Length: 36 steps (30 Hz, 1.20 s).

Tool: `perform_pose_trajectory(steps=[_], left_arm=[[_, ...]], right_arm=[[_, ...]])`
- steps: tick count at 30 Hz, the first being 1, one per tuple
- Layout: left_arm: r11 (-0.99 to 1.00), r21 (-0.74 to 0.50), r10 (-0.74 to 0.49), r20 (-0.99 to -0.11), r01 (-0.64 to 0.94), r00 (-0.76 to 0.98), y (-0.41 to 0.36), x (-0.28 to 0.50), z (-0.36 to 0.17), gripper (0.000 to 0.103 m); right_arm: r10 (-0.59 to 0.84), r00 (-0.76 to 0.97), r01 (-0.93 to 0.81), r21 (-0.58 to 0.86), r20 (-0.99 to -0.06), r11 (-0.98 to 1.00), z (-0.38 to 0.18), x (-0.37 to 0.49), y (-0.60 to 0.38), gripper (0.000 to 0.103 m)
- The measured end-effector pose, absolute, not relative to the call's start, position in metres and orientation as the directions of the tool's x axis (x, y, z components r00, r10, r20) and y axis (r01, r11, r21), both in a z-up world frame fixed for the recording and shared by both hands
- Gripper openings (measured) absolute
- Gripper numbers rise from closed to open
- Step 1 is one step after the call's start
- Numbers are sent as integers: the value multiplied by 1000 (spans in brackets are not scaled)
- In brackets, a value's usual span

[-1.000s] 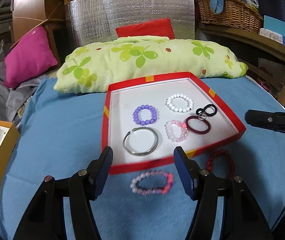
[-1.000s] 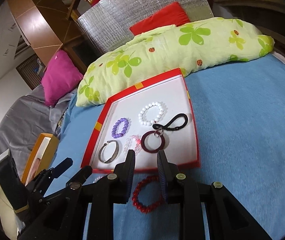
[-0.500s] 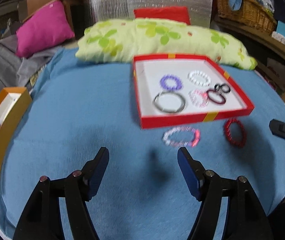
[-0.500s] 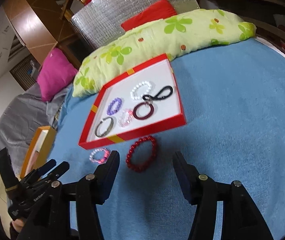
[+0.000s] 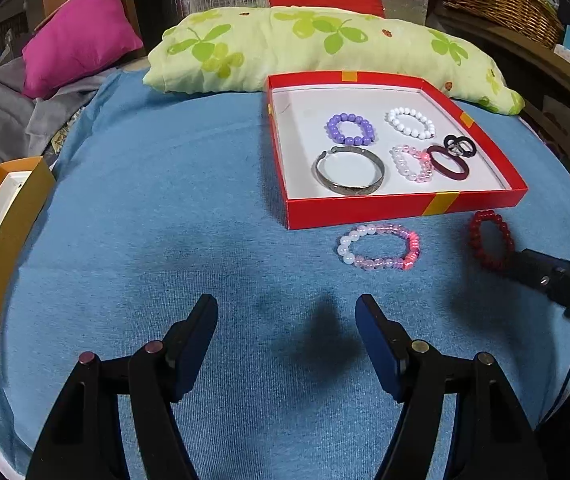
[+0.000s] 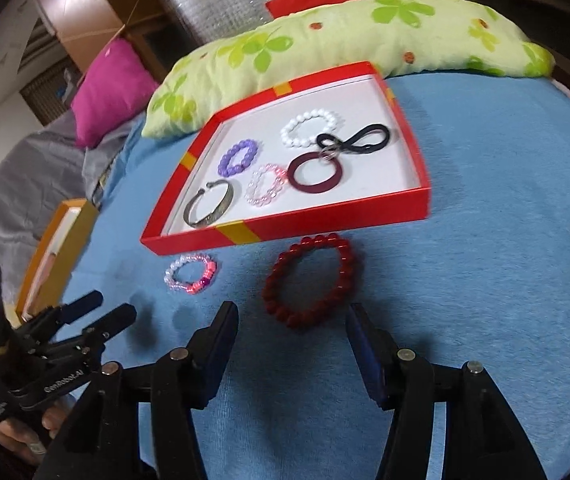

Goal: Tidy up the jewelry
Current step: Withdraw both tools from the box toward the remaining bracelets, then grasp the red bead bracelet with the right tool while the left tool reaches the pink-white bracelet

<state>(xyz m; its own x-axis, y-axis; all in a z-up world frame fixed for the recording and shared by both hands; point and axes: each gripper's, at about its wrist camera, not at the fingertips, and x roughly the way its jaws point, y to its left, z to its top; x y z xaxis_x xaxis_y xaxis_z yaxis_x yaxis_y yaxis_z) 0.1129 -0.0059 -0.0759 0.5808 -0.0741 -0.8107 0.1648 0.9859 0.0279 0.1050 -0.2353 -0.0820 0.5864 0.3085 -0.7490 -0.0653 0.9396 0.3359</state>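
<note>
Where right claw [image 5: 525,268] intrudes, red bracelet [image 5: 489,239] partly hidden.

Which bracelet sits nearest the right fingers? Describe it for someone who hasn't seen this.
Find the red box on the blue cloth. Two bracelets lie outside it, along its near wall. It's the dark red bracelet: bigger and all one colour, unlike the small pink-and-white bracelet beside it.

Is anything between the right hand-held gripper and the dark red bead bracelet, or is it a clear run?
Only bare blue cloth lies between the right hand-held gripper and the dark red bead bracelet, as the right wrist view shows.
</note>
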Motion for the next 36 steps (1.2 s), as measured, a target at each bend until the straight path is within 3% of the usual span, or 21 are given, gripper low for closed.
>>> perform_pose_trajectory(steps=[5,15,17,22,36], left_arm=[[989,19,-69,-817,146,573,-1,116,-77,72],[987,14,-81,-818,160,570,-5,116,-78,72],[987,9,-85,-819,160,568,-6,117,-78,72],[987,-5,-95,-820,159,564,-8,120,-78,72],[970,-94,-202,-822,223,532,-44,132,-83,72]], right_arm=[[242,599,-70,251,-763,965,-92,114,-217,66],[35,684,-20,29,-728,999,-99,121,-197,65],[7,694,-2,8,-720,1000,-99,121,-197,44],[-13,684,17,-1,-730,1000,-96,121,-207,20],[126,610,57,202,-783,978,-89,105,-254,19]])
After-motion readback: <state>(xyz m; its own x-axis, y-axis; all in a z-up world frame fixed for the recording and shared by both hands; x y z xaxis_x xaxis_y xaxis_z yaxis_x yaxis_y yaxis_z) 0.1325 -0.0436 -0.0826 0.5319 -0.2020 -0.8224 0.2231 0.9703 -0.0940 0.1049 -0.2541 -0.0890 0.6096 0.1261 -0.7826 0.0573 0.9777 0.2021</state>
